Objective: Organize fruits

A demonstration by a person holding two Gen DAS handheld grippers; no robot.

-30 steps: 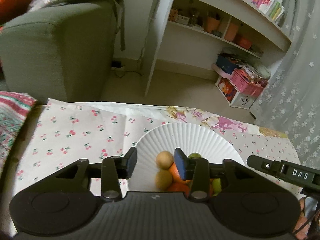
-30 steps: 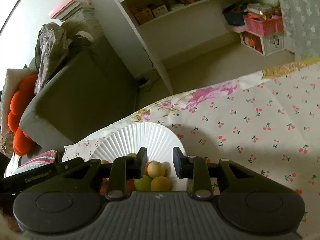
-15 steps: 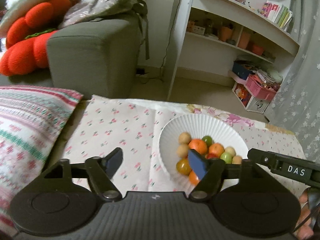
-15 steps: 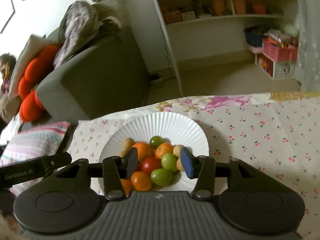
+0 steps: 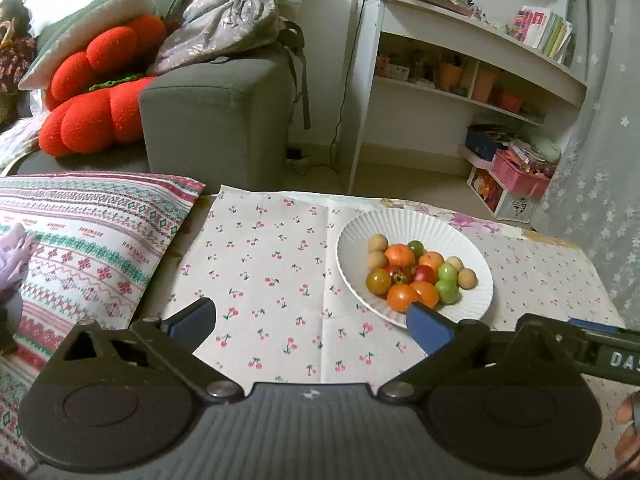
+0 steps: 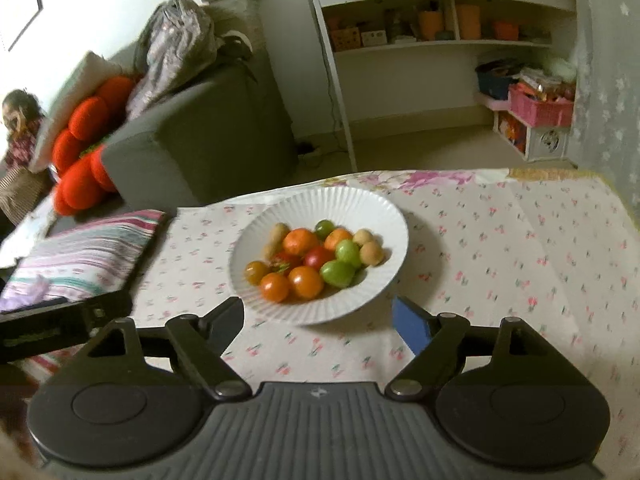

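Two grippers: I hold one in each hand, both pointing down over the counter point(image 5: 280, 280).
Left gripper point(image 5: 310, 324): my fingers point(image 5: 192, 320) are spreading wide, with only cherry-print cloth point(image 6: 500, 248) showing between them.
Right gripper point(image 6: 318, 322): my fingers point(image 6: 410, 326) are opening too, nothing between them; the near rim of the plate point(image 6: 372, 216) sits just beyond the tips.
Fruits point(image 5: 416, 274): piled together in the white ribbed plate point(image 5: 352, 240), orange, red, green and tan ones touching each other.
Plate position: on the cloth, right of my left gripper and straight ahead of my right one.
Pillow point(image 5: 88, 232): patterned, lying at the counter's left edge.
Sofa point(image 5: 216, 120): grey, behind the counter, with red cushions point(image 5: 92, 108) on it.
Shelf point(image 6: 440, 40): white, against the far wall.
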